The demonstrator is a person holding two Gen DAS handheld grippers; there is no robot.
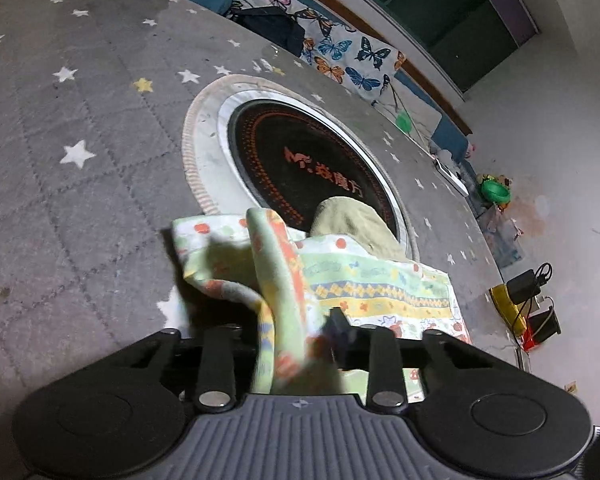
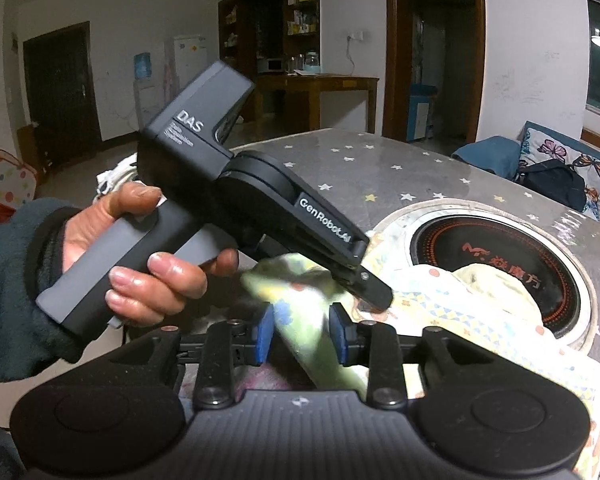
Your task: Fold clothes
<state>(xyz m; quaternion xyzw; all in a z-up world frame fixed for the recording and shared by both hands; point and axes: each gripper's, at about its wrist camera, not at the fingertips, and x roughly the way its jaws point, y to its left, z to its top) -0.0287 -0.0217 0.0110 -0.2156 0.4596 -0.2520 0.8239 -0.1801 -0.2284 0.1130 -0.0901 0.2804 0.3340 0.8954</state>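
Both tongs lifting the printed garment point(image 1: 284, 280)

Left tongs point(image 1: 296, 336) are pinching cloth; right tongs point(image 2: 300, 336) are half-open around it; they should be closing before pulling taut.

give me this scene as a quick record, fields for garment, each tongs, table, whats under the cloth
garment: patterned child's garment, green, yellow and orange print, partly lifted off the table
left tongs: closed on a bunched strip of the garment
right tongs: blue pads either side of a fold of the garment; pinched or not, cannot tell
left hand: holds the left tool's grip
table: grey star-print cover
under cloth: round black hotplate, partly covered
extra: olive cloth on the hotplate
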